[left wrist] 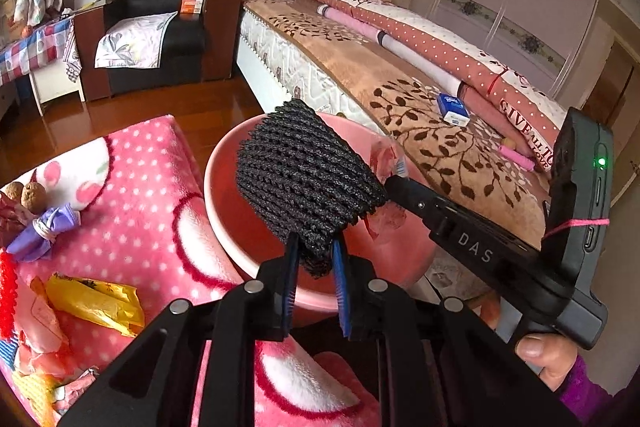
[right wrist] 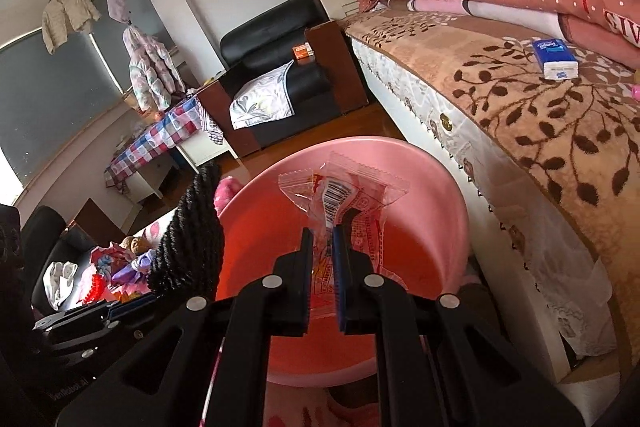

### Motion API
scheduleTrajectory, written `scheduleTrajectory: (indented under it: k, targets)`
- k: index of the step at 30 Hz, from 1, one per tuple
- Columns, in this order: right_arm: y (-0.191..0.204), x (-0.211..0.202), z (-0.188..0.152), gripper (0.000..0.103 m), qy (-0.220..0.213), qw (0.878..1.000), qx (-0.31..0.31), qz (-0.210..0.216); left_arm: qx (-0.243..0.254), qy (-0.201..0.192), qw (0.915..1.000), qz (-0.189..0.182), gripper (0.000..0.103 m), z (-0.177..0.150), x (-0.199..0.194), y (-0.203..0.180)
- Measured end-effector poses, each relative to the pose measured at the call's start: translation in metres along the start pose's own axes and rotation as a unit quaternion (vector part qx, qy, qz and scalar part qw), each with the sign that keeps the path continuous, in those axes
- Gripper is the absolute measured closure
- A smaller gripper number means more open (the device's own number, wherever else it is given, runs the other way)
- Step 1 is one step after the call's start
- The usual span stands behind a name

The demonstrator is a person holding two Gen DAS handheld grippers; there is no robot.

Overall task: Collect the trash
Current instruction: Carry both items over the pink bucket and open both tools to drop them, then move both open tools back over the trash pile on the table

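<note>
My left gripper (left wrist: 315,247) is shut on a black foam mesh sleeve (left wrist: 306,175) and holds it over the pink basin (left wrist: 224,203). The sleeve also shows in the right wrist view (right wrist: 188,239), at the basin's left rim. My right gripper (right wrist: 323,233) is shut on a clear plastic wrapper (right wrist: 344,195) with red print and a barcode, held above the inside of the pink basin (right wrist: 440,187). The right gripper's body (left wrist: 472,247) crosses the left wrist view, with a bit of the wrapper (left wrist: 384,219) past the sleeve.
A pink dotted blanket (left wrist: 152,195) carries more litter: a yellow wrapper (left wrist: 96,301), a purple wrapper (left wrist: 42,231), two walnuts (left wrist: 26,193). The bed (left wrist: 400,79) with a tissue pack (left wrist: 454,109) runs along the right. A black armchair (left wrist: 160,27) stands behind.
</note>
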State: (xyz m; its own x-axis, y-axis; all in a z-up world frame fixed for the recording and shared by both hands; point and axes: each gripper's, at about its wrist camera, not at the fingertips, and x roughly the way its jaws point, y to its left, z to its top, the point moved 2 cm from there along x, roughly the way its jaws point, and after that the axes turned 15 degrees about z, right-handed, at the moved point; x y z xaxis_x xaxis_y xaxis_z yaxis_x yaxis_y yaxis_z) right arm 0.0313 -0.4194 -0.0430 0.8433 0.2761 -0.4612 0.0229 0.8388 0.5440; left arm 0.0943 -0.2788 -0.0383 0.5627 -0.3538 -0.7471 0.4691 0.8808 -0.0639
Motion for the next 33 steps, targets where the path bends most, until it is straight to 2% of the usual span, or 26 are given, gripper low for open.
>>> scheduleTrajectory:
  k: [1, 3, 4, 8, 16, 29, 33]
  targets:
    - [0.0, 0.0, 0.0, 0.093, 0.0, 1.0, -0.002, -0.002, -0.003, 0.002, 1.0, 0.0, 0.083, 0.0, 0.001, 0.001]
    - [0.0, 0.001, 0.0, 0.093, 0.001, 1.0, -0.001, -0.003, -0.007, 0.004, 1.0, 0.001, 0.069, 0.0, 0.0, 0.002]
    - [0.0, 0.001, 0.0, 0.092, 0.001, 1.0, 0.004, 0.0, -0.01, 0.004, 0.9999, 0.002, 0.067, 0.0, 0.0, 0.004]
    - [0.001, 0.001, -0.001, 0.067, 0.0, 1.0, 0.014, 0.011, -0.021, 0.0, 0.9998, 0.007, 0.061, -0.001, -0.004, 0.012]
    - [0.015, -0.001, -0.005, 0.065, 0.0, 1.0, -0.002, 0.013, -0.037, -0.006, 0.9991, 0.019, 0.061, -0.006, -0.017, 0.026]
    - [0.053, -0.006, -0.012, 0.064, 0.009, 0.998, -0.038, 0.052, -0.067, -0.014, 0.997, 0.037, 0.061, -0.026, -0.045, 0.055]
    - [0.075, -0.008, -0.018, 0.054, 0.014, 0.996, -0.054, 0.077, -0.075, -0.027, 0.9958, 0.047, 0.061, -0.033, -0.061, 0.065]
